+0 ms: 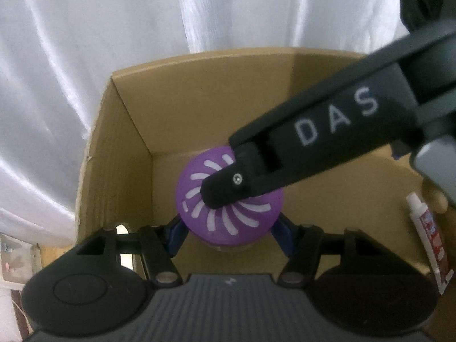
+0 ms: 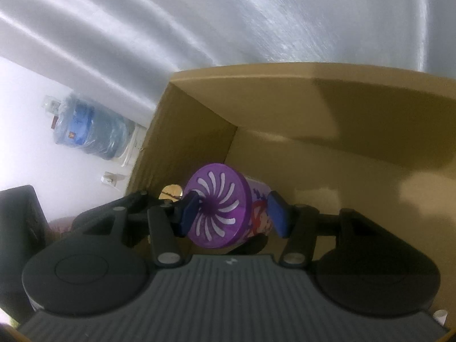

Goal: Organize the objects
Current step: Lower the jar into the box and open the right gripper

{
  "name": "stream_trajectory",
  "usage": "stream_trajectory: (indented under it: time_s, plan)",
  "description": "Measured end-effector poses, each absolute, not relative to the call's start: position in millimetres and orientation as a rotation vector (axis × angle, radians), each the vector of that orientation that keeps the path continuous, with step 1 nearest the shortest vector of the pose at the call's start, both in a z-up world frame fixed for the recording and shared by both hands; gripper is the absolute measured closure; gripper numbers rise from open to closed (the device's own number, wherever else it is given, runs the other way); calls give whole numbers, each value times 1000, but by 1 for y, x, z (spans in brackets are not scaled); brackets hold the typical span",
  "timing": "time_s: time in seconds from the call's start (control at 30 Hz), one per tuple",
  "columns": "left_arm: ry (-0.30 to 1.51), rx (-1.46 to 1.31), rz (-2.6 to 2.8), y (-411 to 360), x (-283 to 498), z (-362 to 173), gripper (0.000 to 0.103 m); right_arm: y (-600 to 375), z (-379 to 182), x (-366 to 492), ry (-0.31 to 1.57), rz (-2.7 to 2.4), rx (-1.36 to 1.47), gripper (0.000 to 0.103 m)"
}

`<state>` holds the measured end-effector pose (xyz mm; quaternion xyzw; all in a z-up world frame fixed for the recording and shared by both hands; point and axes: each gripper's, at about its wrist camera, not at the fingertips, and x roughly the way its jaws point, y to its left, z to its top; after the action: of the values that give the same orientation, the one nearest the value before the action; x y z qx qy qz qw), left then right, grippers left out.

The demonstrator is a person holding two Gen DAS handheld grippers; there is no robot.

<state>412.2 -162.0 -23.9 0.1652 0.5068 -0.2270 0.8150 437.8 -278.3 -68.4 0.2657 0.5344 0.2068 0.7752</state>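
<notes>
Inside the cardboard box [image 1: 128,131], low over its floor, sits the purple-lidded canister [image 1: 228,199], lid with white swirl slots facing up toward the left camera; printed cartoon label shows on its side in the right view [image 2: 259,216].

Left gripper [image 1: 228,236] jaws about half open, blue pads on either side of the canister body just under the lid, apparently pressing on it; right gripper [image 2: 233,213] jaws also about half open, one blue pad over the lid face and the other at the label side, contact looks likely but the blur leaves it unsure; from the left view the right gripper's black finger crosses over the lid.

Judged step: lowering the canister into the box near the left wall; to do it well, keep it upright, set the base flat on the box floor before letting go, release one gripper first so the other steadies it; watch the right finger does not drag the lid sideways.

Further from the canister, at the right wall of the box, a small white tube [image 1: 430,236] with red print; keep clear of it; white curtain [image 1: 85,57] behind the box.
</notes>
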Motion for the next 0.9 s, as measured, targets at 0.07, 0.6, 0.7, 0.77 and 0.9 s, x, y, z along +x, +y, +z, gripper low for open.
stream_trajectory:
  time_s: [0.07,0.6,0.7,0.77,0.9]
  plan:
    - [1097,355,-483,-166,416,-25,38,-279,-73,438,1163,443,584,49]
    - [1029,297,-482,-181,395,26,17,-300,-41,405,1090,405,646,46]
    - [988,260,-475,-167,375,48,17,-309,-16,382,1039,409,639,45]
    - [953,222,-471,-146,370,64,16,-314,1,365,999,414,634,43]
    - [845,137,-465,-121,301,80,10,-326,38,318,903,442,592,37]
